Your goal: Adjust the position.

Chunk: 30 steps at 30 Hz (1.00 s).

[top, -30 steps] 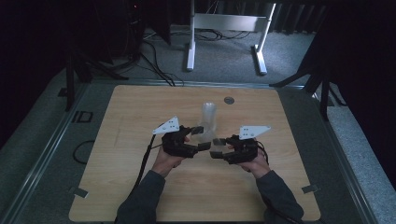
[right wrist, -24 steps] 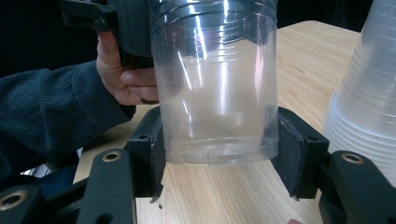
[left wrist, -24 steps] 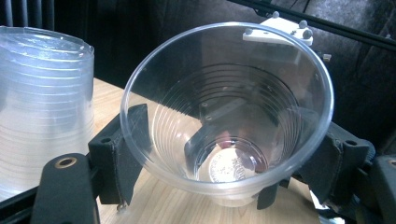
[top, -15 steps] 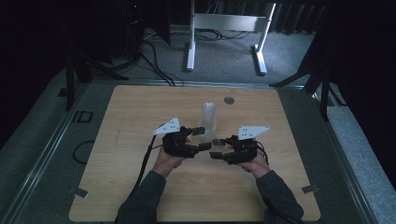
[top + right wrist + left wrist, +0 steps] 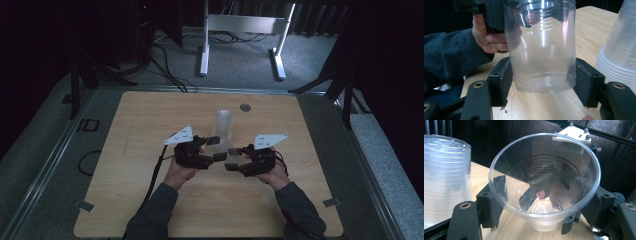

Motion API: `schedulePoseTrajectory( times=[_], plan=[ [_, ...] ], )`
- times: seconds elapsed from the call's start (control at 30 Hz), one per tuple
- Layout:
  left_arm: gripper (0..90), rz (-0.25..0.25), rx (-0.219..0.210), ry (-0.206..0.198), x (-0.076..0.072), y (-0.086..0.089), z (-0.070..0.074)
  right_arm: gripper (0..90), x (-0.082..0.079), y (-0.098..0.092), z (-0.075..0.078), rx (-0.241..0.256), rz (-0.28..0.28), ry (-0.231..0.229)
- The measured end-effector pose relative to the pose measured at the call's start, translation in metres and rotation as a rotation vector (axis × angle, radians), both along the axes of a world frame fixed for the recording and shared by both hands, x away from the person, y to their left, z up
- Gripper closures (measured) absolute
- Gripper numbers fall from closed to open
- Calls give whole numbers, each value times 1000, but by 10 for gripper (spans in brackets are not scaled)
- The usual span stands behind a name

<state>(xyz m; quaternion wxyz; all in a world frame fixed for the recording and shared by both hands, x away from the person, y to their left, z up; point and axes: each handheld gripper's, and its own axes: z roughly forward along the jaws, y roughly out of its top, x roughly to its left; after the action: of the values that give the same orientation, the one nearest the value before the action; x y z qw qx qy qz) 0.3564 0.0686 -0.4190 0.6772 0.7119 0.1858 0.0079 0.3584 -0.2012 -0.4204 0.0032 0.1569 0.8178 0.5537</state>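
Over wooden table [image 5: 150, 125], clear cup [image 5: 541, 50] sits between right claw [image 5: 544, 82] jaws.

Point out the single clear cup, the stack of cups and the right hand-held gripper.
Cup [image 5: 544, 195], left gripper view, inner wall.
Stack of cups [image 5: 446, 180], left gripper view, side wall.
Right hand-held gripper [image 5: 544, 82], right gripper view, midway between its jaws.

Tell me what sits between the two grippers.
A single clear plastic cup sits between the left gripper and the right gripper in the high view.
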Motion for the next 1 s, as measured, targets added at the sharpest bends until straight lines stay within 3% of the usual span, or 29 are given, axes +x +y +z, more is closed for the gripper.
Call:
schedulePoseTrajectory(
  times=[0.33, 0.47, 0.5, 0.6, 0.63, 0.8, 1.0],
  plan=[
    [288, 15, 18, -9, -1, -1, 0, 291, -2, 0, 7, -57, -48, -44],
    [289, 29, 47, -18, -1, -2, -1, 292, -5, 3, 11, -104, -70, -89],
    [289, 33, 67, -20, -2, -4, -2, 295, -7, 8, 14, -151, -82, -119],
    [289, 39, 80, -27, -3, -5, -2, 306, -8, 10, 15, -176, -83, -131],
    [290, 44, 94, -33, -3, -6, -2, 324, -9, 14, 15, -210, -89, -154],
    [290, 55, 108, -41, -4, -8, -1, 382, -10, 16, 15, -233, -91, -161],
    [284, 59, 94, -45, -5, -9, 1, 419, -10, 15, 13, -199, -89, -153]
  ],
)
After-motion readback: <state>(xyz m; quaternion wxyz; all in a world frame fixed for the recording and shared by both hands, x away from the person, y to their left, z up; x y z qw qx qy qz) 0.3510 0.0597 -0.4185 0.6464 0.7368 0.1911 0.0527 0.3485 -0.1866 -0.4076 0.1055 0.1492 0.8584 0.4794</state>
